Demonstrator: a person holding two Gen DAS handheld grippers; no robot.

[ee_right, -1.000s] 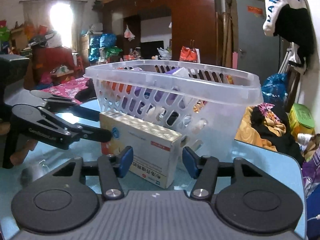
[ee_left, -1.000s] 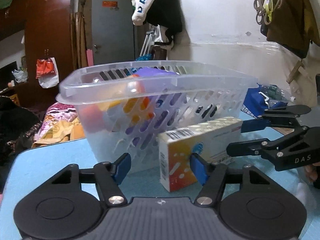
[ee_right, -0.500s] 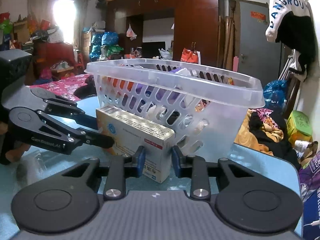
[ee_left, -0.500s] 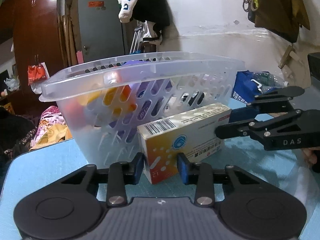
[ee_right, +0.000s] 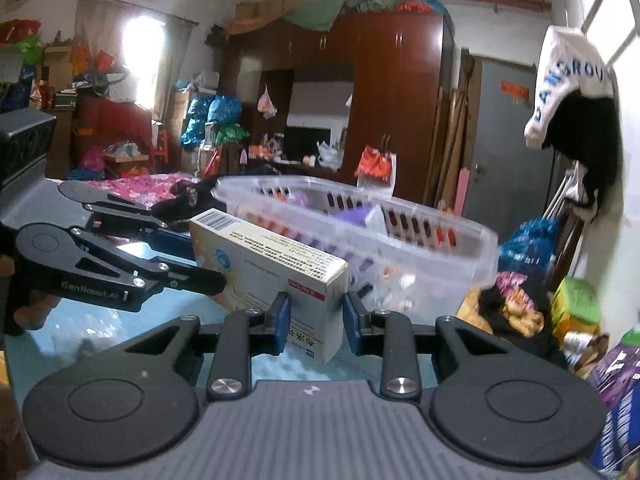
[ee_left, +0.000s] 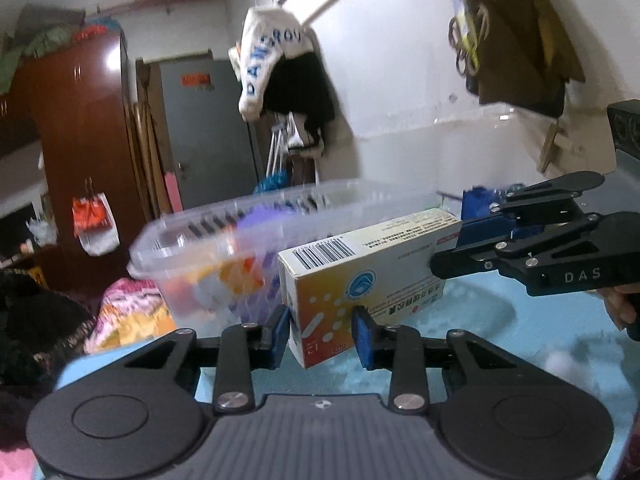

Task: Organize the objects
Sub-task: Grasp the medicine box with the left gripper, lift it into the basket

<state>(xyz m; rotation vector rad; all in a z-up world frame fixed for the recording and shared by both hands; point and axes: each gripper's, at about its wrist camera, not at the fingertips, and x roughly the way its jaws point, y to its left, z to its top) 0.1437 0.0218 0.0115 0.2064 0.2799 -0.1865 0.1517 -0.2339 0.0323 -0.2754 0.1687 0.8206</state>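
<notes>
While the left gripper (ee_left: 322, 336) clamps one end, the right gripper (ee_right: 313, 324) clamps the medicine box's (ee_left: 372, 272) other end (beside the basket (ee_left: 248, 240)).

above basket: open air over the rim (ee_left: 256, 216), nothing across it.
inside basket: crowded with coloured things (ee_right: 360, 216), blurred.
near side of basket: blocked by the box (ee_left: 372, 264), clamped at one end by the left gripper (ee_left: 322, 334) and at the other by the right gripper (ee_right: 313, 326).
table beside basket: bare blue top (ee_left: 500, 344) under the box.
</notes>
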